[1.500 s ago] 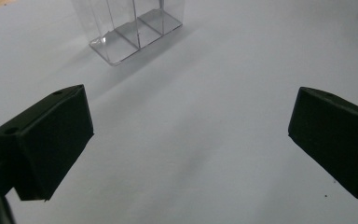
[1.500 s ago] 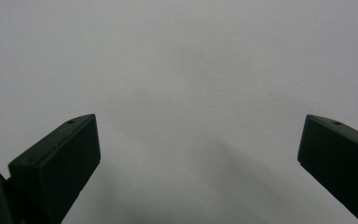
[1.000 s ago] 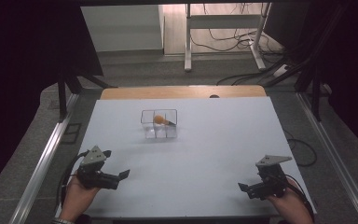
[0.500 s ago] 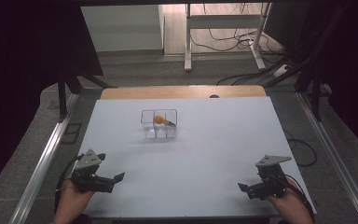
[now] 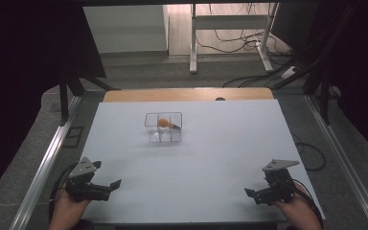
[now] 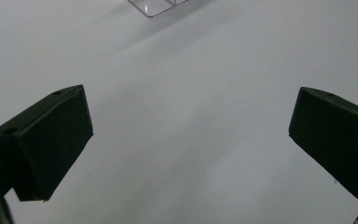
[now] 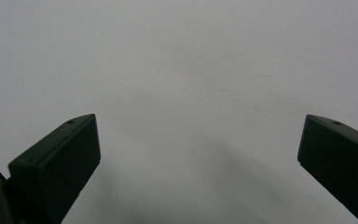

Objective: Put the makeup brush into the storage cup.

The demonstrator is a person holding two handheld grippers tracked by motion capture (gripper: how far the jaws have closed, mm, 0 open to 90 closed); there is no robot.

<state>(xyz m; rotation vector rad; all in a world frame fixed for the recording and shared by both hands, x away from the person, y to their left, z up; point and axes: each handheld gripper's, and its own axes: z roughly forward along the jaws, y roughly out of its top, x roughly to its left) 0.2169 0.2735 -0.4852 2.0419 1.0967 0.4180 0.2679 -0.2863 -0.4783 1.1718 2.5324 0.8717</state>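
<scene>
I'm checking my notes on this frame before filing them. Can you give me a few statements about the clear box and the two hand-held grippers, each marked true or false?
1. The orange ball lies inside the clear plastic compartment box. True.
2. The left hand-held gripper is shut on the ball. False: its jaws stand wide apart over bare table in the left gripper view.
3. The right hand-held gripper is open. True.
4. The box sits at the white table's near edge between the grippers. False: it sits well beyond them, toward the far side.
</scene>
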